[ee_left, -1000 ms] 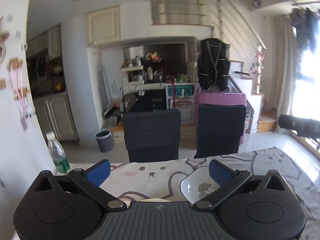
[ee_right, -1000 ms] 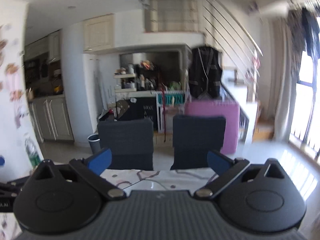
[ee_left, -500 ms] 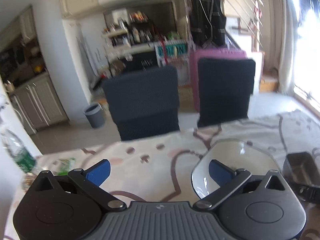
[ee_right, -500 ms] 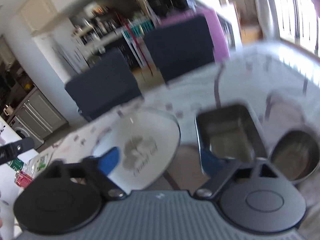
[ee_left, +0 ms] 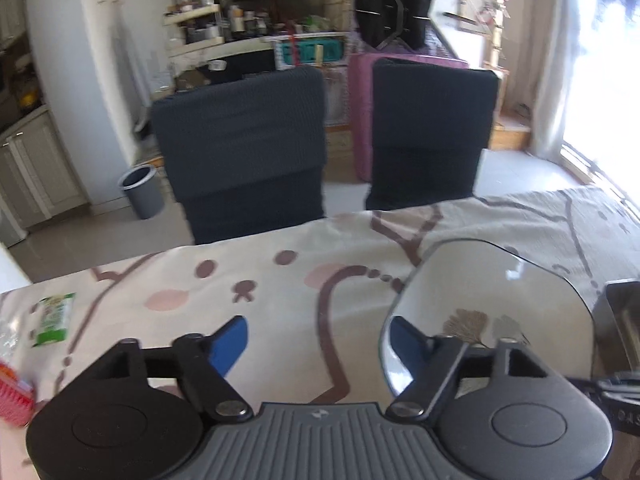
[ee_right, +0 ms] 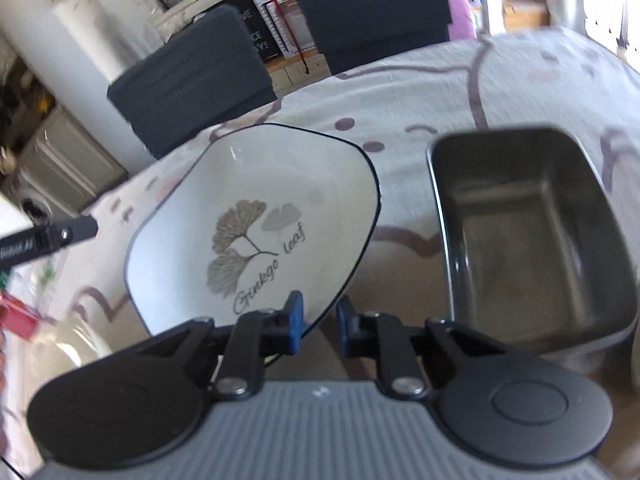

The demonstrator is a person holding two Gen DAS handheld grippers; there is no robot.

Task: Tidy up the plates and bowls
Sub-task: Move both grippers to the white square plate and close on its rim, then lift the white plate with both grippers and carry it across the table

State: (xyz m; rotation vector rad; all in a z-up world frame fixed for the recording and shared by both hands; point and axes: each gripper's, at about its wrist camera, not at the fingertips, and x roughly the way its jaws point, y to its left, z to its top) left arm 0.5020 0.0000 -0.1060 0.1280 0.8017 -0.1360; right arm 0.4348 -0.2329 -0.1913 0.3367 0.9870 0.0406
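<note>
**Right claw at the rim of the ginkgo plate, left claw spread wide**

The white plate [ee_right: 256, 224] with a dark rim and a ginkgo-leaf print lies on the desk [ee_right: 460, 92], which wears a pale cloth with brown and pink cartoon marks. Just beside the plate, to its right, stands a dark rectangular metal container [ee_right: 532, 236], hollow side up.

The right claw [ee_right: 319, 322] sits at the plate's near edge. Its blue-padded fingers [ee_right: 295, 320] are drawn close together with a narrow gap between them, and the plate's rim runs into that gap; whether the pads actually press on the rim cannot be told from this view.

The left claw [ee_left: 320, 344] is spread wide and holds nothing. Its right finger [ee_left: 408, 346] overlaps the plate's left edge in the left wrist view, while the other finger hangs over bare cloth.

At the far left of the desk lie a green packet [ee_left: 54, 320] and a red brush-like item [ee_left: 14, 390]. Two dark chairs [ee_left: 244, 148] stand behind the desk.
</note>
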